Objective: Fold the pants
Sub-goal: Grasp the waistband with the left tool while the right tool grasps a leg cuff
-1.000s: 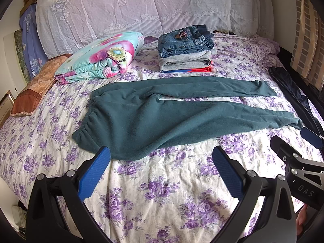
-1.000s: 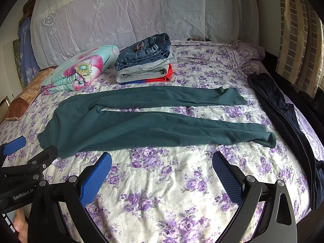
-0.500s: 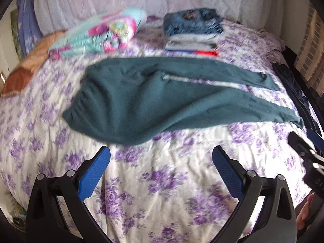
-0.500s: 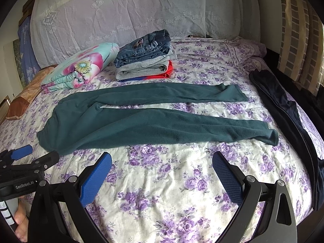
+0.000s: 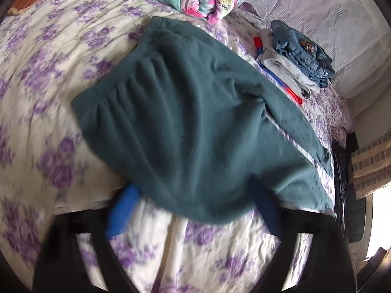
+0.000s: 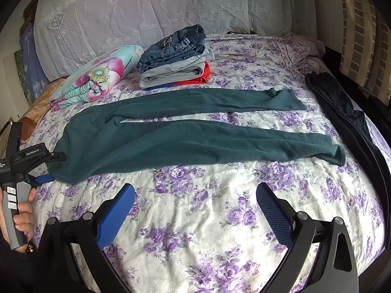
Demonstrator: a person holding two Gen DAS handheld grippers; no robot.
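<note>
Item: teal fleece pants, flat on floral-sheeted bed | Axis: left-right, waistband left | Left hand-held gripper: nearer, at waistband's near corner, jaws spread, gripping nothing | Right hand-held gripper: wide open, empty, short of near leg.

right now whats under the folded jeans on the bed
The folded jeans top a stack: grey folded garment beneath, then a red and blue piece on the floral bedsheet. Anything else inside the stack is covered.
</note>
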